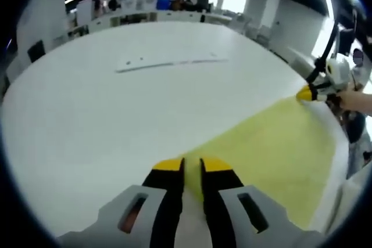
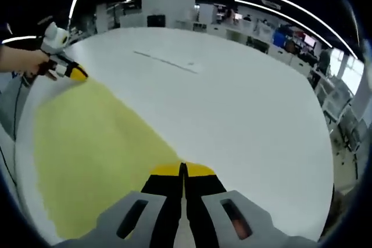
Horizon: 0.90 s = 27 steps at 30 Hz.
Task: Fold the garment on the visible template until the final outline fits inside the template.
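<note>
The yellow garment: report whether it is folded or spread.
Spread: the yellow garment lies flat across the white table, stretched between the left gripper and right gripper at its corners.

Garment (image 1: 279, 143): pale yellow cloth, matt, thin, lying smooth with little wrinkling. Worktop (image 1: 116, 114): white, smooth, matt to faintly satin finish, uniform to its edges. Left tongs (image 1: 192, 166): grey moulded plastic bodies, black jaws, yellow tips with a dull rubbery look. Right tongs (image 2: 183, 169): same grey plastic, black jaws and matt yellow tips.
</note>
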Each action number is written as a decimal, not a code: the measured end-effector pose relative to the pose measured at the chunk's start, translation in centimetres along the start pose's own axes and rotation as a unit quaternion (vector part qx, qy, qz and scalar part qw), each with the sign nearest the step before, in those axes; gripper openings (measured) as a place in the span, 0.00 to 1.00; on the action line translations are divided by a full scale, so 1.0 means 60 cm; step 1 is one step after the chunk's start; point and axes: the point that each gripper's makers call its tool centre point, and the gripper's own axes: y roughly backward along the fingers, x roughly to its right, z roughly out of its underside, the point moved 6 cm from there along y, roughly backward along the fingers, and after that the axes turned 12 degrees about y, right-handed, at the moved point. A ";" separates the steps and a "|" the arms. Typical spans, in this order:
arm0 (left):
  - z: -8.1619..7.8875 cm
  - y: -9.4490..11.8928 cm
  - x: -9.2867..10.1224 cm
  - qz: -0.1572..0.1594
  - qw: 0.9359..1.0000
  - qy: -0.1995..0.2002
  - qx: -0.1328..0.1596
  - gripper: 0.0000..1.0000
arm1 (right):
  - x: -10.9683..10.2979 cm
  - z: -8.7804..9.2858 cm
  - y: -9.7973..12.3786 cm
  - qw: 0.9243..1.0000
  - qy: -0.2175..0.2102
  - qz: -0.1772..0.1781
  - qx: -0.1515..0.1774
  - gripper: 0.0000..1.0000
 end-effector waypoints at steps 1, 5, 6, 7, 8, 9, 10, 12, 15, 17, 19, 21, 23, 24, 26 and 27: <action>0.000 0.002 0.002 0.001 1.000 0.000 0.000 0.10 | -0.005 -0.003 0.002 1.000 0.005 -0.001 0.004 0.01; -0.003 0.010 0.009 0.009 1.000 0.003 0.005 0.12 | -0.016 -0.014 0.010 0.999 -0.026 -0.011 0.027 0.01; -0.004 0.013 0.012 0.015 1.000 0.006 0.009 0.13 | -0.018 -0.015 0.012 0.999 -0.030 -0.015 0.027 0.02; -0.005 0.015 0.014 0.019 1.000 0.006 0.010 0.15 | -0.020 -0.017 0.013 0.999 -0.030 -0.015 0.028 0.03; -0.006 0.018 0.018 0.028 1.000 0.007 0.014 0.17 | -0.024 -0.018 0.016 0.999 -0.032 -0.020 0.028 0.07; -0.006 0.019 0.021 0.034 0.999 0.007 0.015 0.19 | -0.028 -0.019 0.017 0.999 -0.037 -0.024 0.028 0.11; -0.006 0.023 0.025 0.042 0.999 0.007 0.015 0.23 | -0.033 -0.021 0.020 0.998 -0.039 -0.029 0.029 0.16; -0.004 0.027 0.028 0.046 0.999 0.006 0.014 0.26 | -0.041 -0.023 0.025 0.998 -0.039 -0.034 0.030 0.20; 0.001 0.037 0.033 0.052 0.999 0.007 0.012 0.30 | -0.050 -0.020 0.032 0.998 -0.041 -0.034 0.025 0.26; 0.004 0.043 0.033 0.050 0.999 0.006 0.011 0.30 | -0.056 -0.018 0.039 0.998 -0.043 -0.033 0.021 0.28; 0.007 0.051 0.034 0.052 0.999 0.008 0.013 0.33 | -0.061 -0.015 0.046 0.998 -0.053 -0.032 0.022 0.30; 0.009 0.060 0.037 0.055 0.998 0.010 0.013 0.35 | -0.068 -0.012 0.055 0.997 -0.061 -0.032 0.023 0.32; 0.011 0.067 0.038 0.056 0.998 0.010 0.014 0.37 | -0.074 -0.008 0.062 0.997 -0.066 -0.030 0.020 0.35; 0.012 0.072 0.039 0.057 0.998 0.010 0.015 0.37 | -0.077 -0.006 0.065 0.997 -0.069 -0.030 0.018 0.36; 0.016 0.079 0.040 0.058 0.998 0.013 0.015 0.38 | -0.083 -0.002 0.074 0.997 -0.074 -0.027 0.018 0.39; 0.018 0.083 0.040 0.058 0.998 0.015 0.015 0.39 | -0.086 -0.001 0.078 0.997 -0.077 -0.027 0.018 0.39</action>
